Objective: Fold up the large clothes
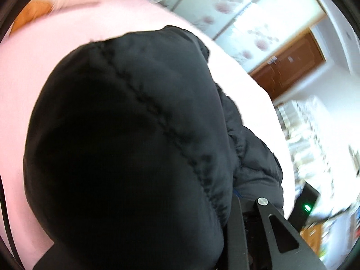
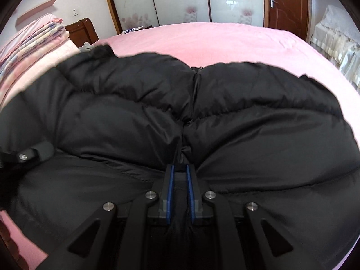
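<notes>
Pink bedding covers the bed [image 2: 225, 38], with flowered sliding doors [image 2: 180, 2] and a brown door [image 2: 290, 4] across the top of the frame. Spread over the bed, the black jacket [image 2: 157, 117] fills the middle. The right gripper [image 2: 180, 171] at bottom centre has its jaws nearly together, pinching jacket fabric. The left gripper [image 1: 240, 204] is buried in a bulging jacket fold; its jaws appear clamped on it.
</notes>
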`<state>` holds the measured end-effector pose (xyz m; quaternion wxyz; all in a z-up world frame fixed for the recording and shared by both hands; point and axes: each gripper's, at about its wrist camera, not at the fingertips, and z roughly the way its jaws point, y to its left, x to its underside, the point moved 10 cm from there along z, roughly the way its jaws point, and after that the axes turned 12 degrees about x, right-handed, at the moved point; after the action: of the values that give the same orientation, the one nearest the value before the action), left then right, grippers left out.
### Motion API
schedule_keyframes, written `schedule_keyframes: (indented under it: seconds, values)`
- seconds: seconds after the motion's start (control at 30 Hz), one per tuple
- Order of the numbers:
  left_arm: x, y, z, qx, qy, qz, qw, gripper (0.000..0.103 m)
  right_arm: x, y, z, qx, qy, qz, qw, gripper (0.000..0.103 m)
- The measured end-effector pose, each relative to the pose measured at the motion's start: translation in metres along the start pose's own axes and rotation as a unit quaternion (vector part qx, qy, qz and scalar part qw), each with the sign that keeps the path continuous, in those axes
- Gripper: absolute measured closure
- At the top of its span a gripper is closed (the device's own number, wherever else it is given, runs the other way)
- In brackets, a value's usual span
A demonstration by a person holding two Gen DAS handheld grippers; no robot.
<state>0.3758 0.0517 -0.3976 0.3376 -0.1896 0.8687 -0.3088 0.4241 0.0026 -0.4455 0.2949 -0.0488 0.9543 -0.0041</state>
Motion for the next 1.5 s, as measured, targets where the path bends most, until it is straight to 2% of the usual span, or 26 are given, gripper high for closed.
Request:
schedule_keyframes:
  seconds: [0.07, 0.2, 0.33, 0.47, 0.53, 0.63, 0.67, 0.73, 0.87, 0.97, 1.0, 1.07, 1.1, 1.17, 1.27, 1.33, 1.4, 1.5]
  values:
    - [0.003, -0.026, 0.001, -0.008, 0.002, 0.052, 0.9986, 0.082, 0.003, -0.003, 0.003, -0.009, 0.001, 0.007, 1.000, 0.094]
    - [0.018, -0.076, 0.009, -0.029, 0.012, 0.144, 0.9891, 0.082, 0.010, -0.011, 0.009, -0.037, 0.008, 0.024, 0.999, 0.095]
    - [0.024, -0.104, 0.016, -0.052, 0.017, 0.201, 0.9780, 0.082, 0.013, -0.015, 0.011, -0.067, 0.020, 0.029, 0.997, 0.095]
    - [0.036, -0.133, 0.028, -0.070, 0.027, 0.236, 0.9689, 0.082, 0.018, -0.020, 0.015, -0.117, 0.046, 0.053, 0.991, 0.097]
    - [0.042, -0.147, 0.035, -0.085, 0.032, 0.263, 0.9606, 0.082, 0.019, -0.024, 0.015, -0.138, 0.060, 0.064, 0.987, 0.097]
    - [0.049, -0.167, 0.045, -0.122, 0.035, 0.315, 0.9407, 0.082, 0.019, -0.033, 0.003, -0.162, 0.085, 0.067, 0.981, 0.097]
    - [0.052, -0.172, 0.049, -0.132, 0.039, 0.327, 0.9348, 0.082, 0.018, -0.038, -0.003, -0.163, 0.085, 0.066, 0.981, 0.097]
    - [0.057, -0.180, 0.056, -0.145, 0.049, 0.337, 0.9288, 0.081, 0.014, -0.054, -0.021, -0.158, 0.076, 0.065, 0.982, 0.097]
    - [0.065, -0.194, 0.067, -0.166, 0.062, 0.361, 0.9155, 0.081, 0.003, -0.106, -0.062, -0.126, 0.023, 0.083, 0.988, 0.097]
    - [0.074, -0.209, 0.076, -0.181, 0.069, 0.384, 0.9030, 0.080, -0.002, -0.160, -0.078, -0.051, -0.017, 0.098, 0.994, 0.097]
    - [0.078, -0.214, 0.081, -0.189, 0.072, 0.393, 0.8969, 0.080, -0.002, -0.180, -0.079, -0.019, -0.024, 0.103, 0.994, 0.097]
    - [0.086, -0.222, 0.088, -0.203, 0.077, 0.411, 0.8853, 0.078, 0.000, -0.210, -0.068, 0.008, -0.009, 0.120, 0.993, 0.097]
    - [0.091, -0.227, 0.092, -0.209, 0.080, 0.420, 0.8794, 0.077, 0.005, -0.219, -0.062, 0.009, 0.003, 0.131, 0.991, 0.097]
    - [0.100, -0.234, 0.100, -0.221, 0.085, 0.437, 0.8676, 0.075, 0.020, -0.227, -0.043, -0.016, 0.030, 0.151, 0.988, 0.097]
    - [0.116, -0.242, 0.116, -0.242, 0.100, 0.476, 0.8396, 0.068, 0.030, -0.223, -0.024, -0.046, 0.046, 0.148, 0.987, 0.097]
    - [0.131, -0.244, 0.128, -0.258, 0.114, 0.507, 0.8146, 0.060, 0.029, -0.225, -0.022, -0.067, 0.049, 0.155, 0.984, 0.097]
    - [0.147, -0.246, 0.141, -0.267, 0.124, 0.535, 0.7918, 0.049, 0.026, -0.236, -0.026, -0.085, 0.052, 0.174, 0.980, 0.097]
    - [0.165, -0.249, 0.155, -0.273, 0.129, 0.564, 0.7684, 0.039, 0.021, -0.275, -0.038, -0.087, 0.046, 0.199, 0.975, 0.097]
